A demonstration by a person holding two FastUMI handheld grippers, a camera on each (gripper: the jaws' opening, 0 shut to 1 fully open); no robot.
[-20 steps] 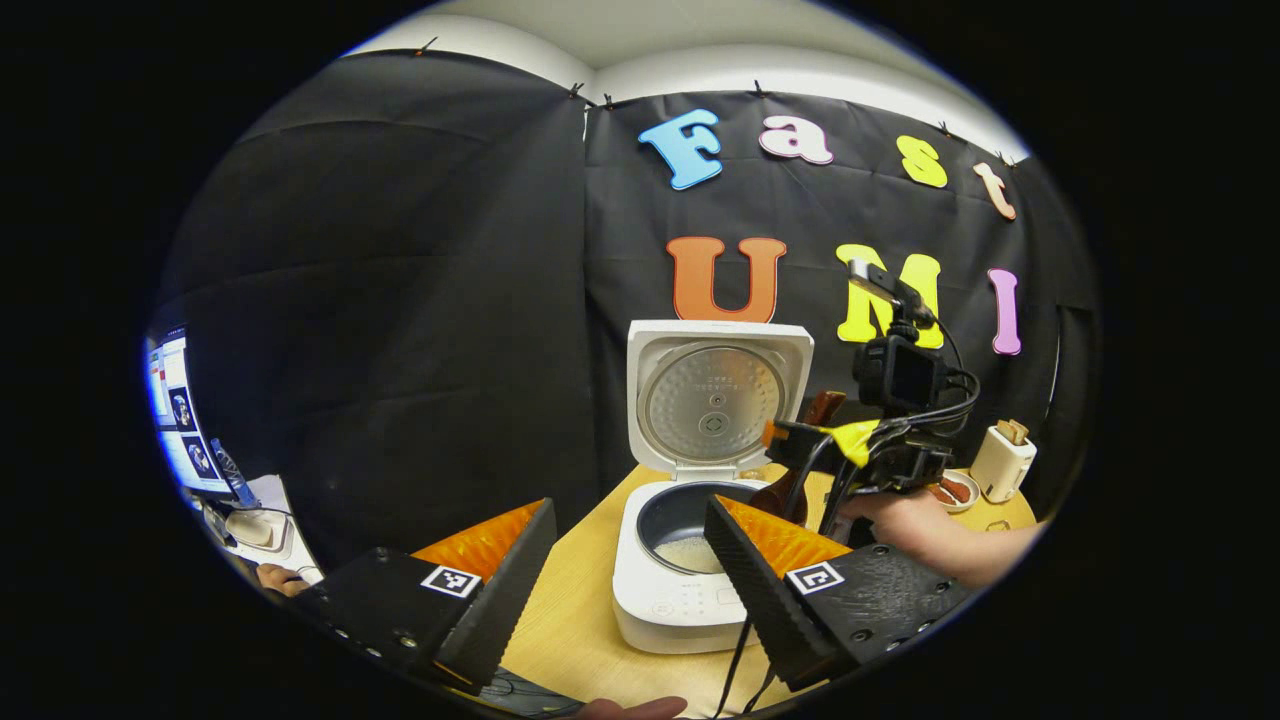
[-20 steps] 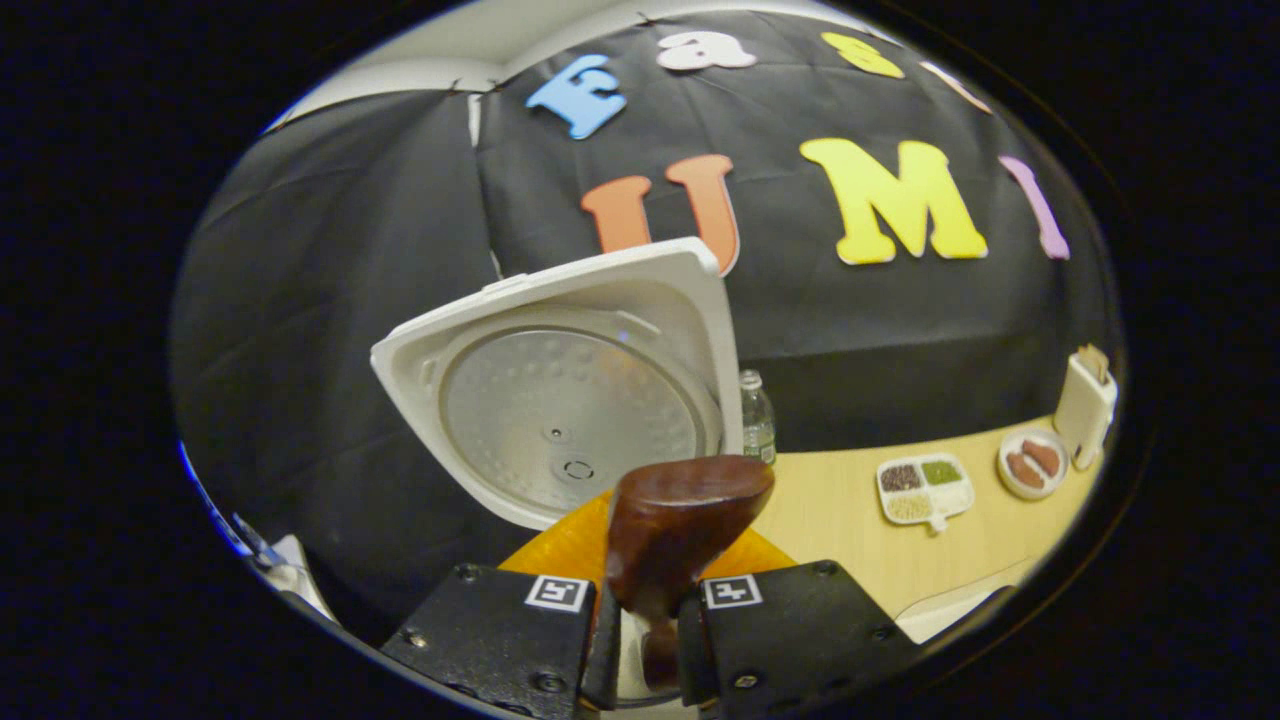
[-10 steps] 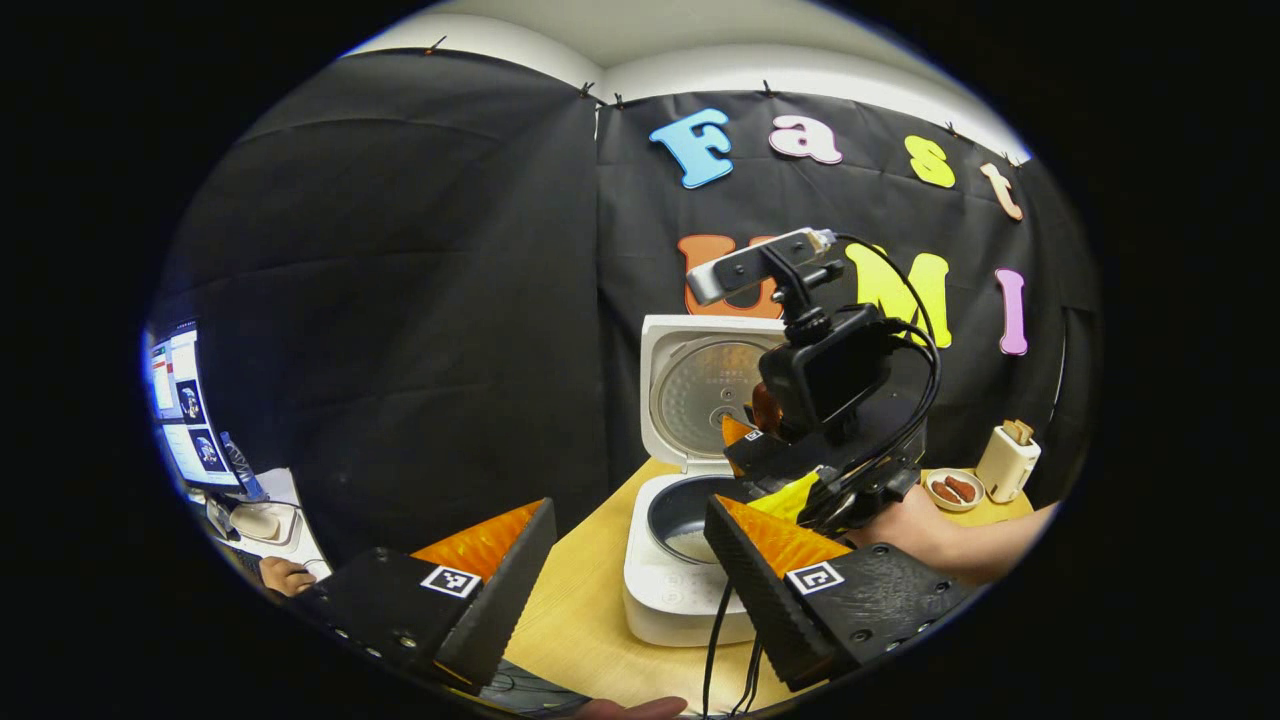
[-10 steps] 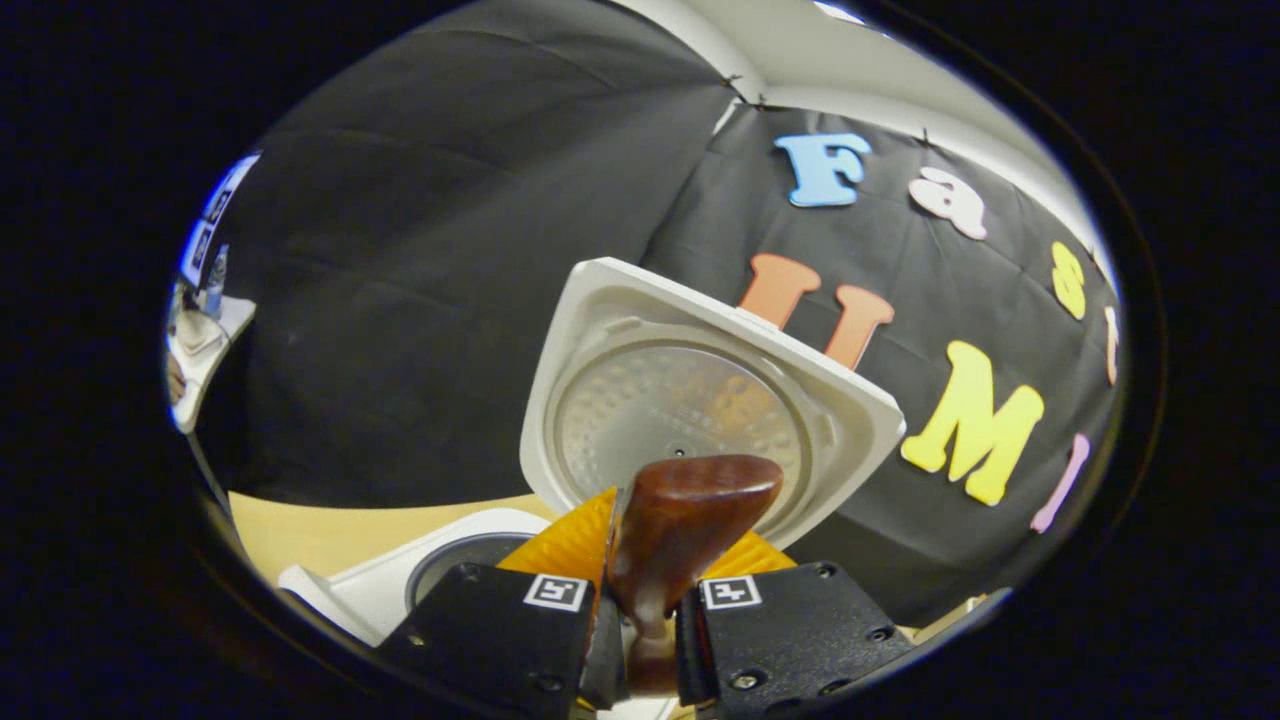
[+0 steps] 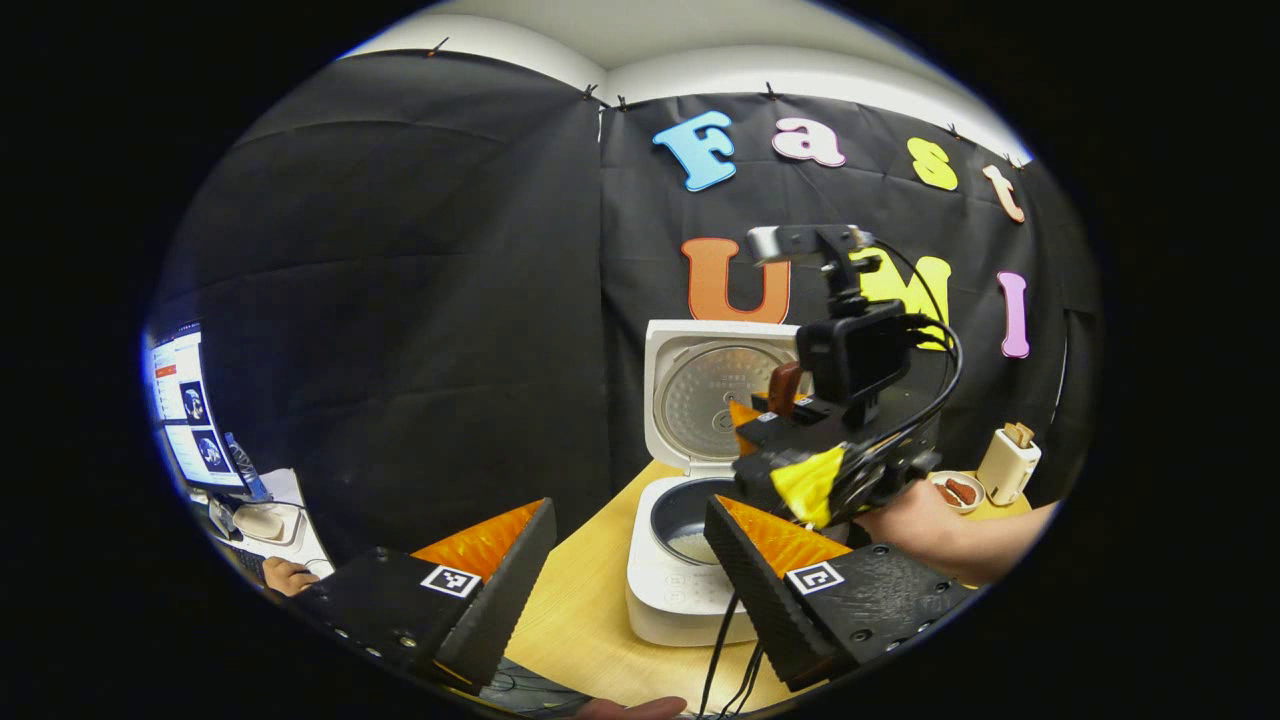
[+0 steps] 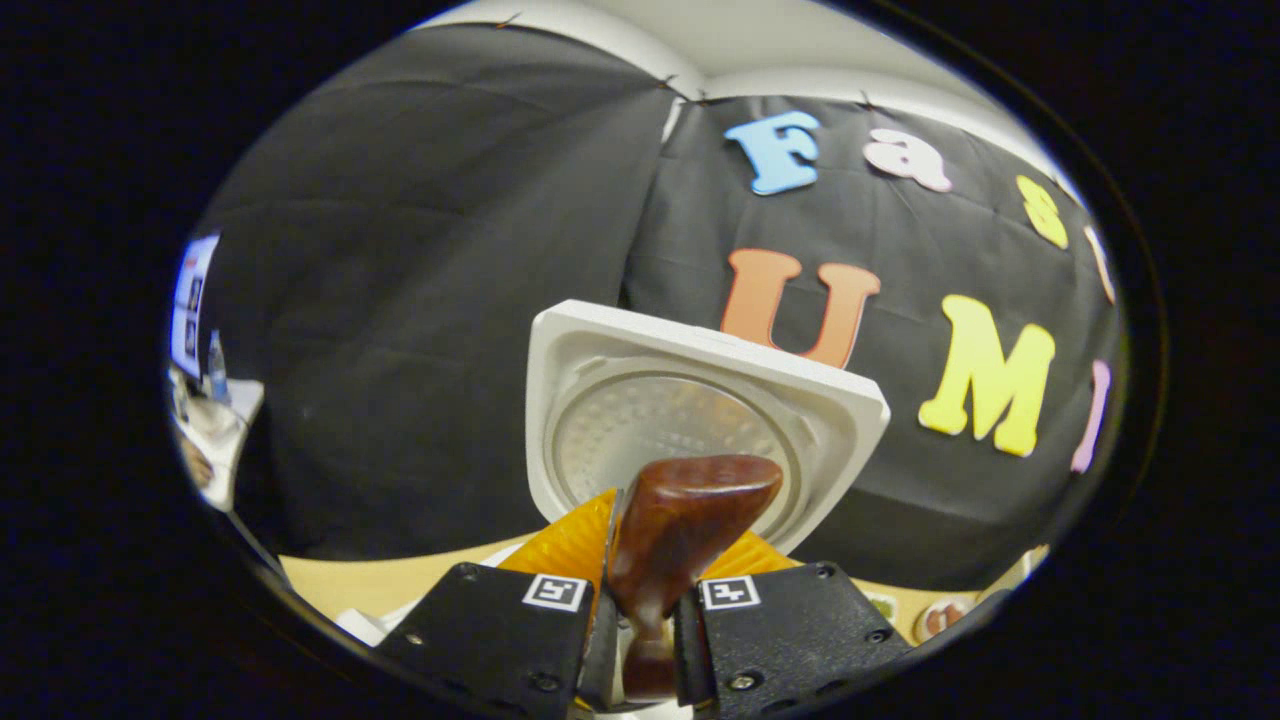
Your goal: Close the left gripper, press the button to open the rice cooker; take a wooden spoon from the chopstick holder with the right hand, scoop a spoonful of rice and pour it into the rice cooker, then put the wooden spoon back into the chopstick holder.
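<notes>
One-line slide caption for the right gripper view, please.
Right gripper shut on the wooden spoon, its bowl raised before the rice cooker's open lid.

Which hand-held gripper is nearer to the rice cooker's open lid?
The right hand-held gripper: it holds the wooden spoon just before the lid. The left hand-held gripper is open, farther back.

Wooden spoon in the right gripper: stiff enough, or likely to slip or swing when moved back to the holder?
Wooden spoon looks like solid, glossy wood, so probably rigid and light. The right gripper pinches only the narrow handle with the bowl standing above, so it could pivot if bumped. The polished finish hints at some slipperiness.
</notes>
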